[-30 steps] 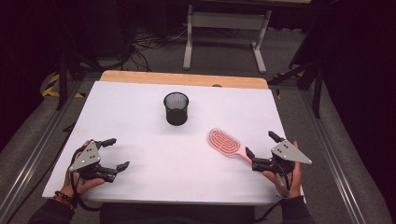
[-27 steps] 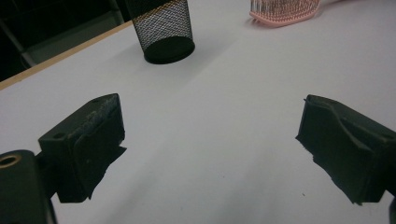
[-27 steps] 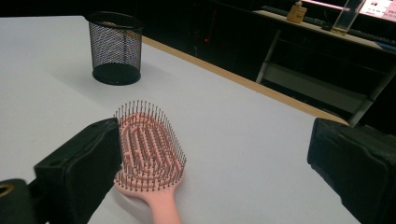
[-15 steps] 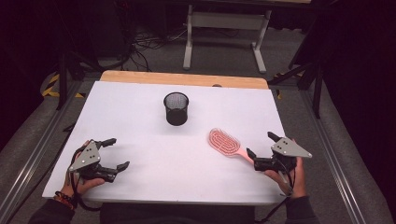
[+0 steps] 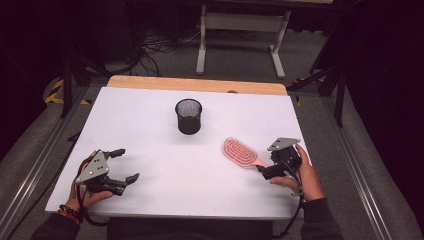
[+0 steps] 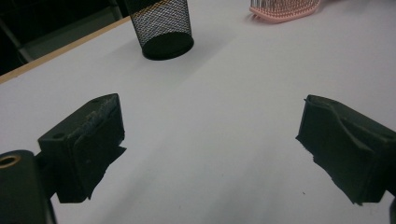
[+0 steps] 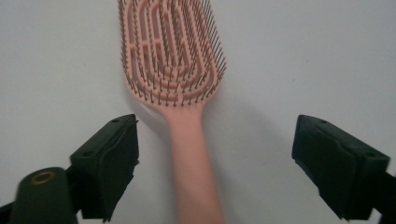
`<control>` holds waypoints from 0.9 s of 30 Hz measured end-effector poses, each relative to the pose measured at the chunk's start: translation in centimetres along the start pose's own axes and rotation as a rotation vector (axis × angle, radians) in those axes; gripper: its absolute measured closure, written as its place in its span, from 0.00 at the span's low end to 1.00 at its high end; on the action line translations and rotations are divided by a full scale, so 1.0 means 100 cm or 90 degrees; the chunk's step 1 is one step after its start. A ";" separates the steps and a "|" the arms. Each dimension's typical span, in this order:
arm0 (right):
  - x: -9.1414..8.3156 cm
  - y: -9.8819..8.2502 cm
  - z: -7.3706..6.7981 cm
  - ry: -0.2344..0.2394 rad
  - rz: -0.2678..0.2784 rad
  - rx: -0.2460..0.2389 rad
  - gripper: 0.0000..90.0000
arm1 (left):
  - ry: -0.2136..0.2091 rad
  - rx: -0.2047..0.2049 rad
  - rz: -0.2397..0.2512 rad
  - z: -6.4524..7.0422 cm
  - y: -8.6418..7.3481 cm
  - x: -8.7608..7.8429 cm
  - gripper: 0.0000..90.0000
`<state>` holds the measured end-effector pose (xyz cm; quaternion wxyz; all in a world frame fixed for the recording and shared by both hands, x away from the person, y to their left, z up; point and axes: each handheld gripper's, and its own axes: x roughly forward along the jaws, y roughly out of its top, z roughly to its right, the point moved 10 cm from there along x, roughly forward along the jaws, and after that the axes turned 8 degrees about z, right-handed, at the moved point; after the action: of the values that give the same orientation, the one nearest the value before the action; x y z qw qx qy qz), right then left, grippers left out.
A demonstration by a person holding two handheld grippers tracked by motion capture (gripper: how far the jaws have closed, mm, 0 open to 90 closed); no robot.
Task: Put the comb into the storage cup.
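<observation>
A pink hairbrush (image 5: 240, 151) lies bristles up on the white table (image 5: 150, 115), right of centre, its handle pointing toward my right gripper (image 5: 266, 164). In the right gripper view the brush's handle (image 7: 194, 163) runs between the two jaws of that gripper (image 7: 217, 140), with a gap on each side. The jaws have just been closing and touch nothing. A black mesh cup (image 5: 188, 116) stands upright at mid-table. My left gripper (image 5: 129, 164) rests open at the front left, nothing between its jaws (image 6: 210, 140); cup (image 6: 163, 25) and brush (image 6: 285, 8) lie beyond it.
A wooden strip (image 5: 195, 84) borders the table's far edge. Metal rails (image 5: 350, 165) run along both sides of the table. A white frame stand (image 5: 240, 30) and cables sit on the floor behind.
My right gripper has moved left toward the brush, and the handle now lies between its jaws. The left gripper, cup and brush have stayed put.
</observation>
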<state>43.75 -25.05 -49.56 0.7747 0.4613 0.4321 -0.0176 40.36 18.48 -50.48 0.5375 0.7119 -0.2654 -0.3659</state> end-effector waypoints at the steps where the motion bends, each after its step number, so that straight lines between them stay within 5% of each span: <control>1: 0.003 0.000 0.002 -0.009 -0.014 -0.010 0.20 | 0.000 0.000 -0.001 0.000 0.000 0.000 0.09; 4: 0.006 0.000 0.004 -0.016 -0.041 -0.019 0.21 | -0.002 0.002 -0.004 0.000 -0.001 0.001 0.09; 14: 0.026 -0.004 -0.005 0.050 -0.149 -0.034 0.32 | -0.008 0.002 -0.008 0.001 -0.002 0.001 0.09; 21: 0.036 -0.007 -0.008 0.078 -0.174 -0.025 0.55 | -0.009 -0.001 -0.010 0.001 -0.003 0.002 0.09; 27: 0.035 -0.007 -0.013 0.113 -0.160 -0.026 0.72 | -0.016 0.000 -0.012 0.002 -0.004 0.003 0.09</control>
<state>44.81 -23.14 -52.73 0.7345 0.3872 0.5535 -0.0647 40.35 18.23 -51.00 0.5307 0.7095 -0.2653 -0.3804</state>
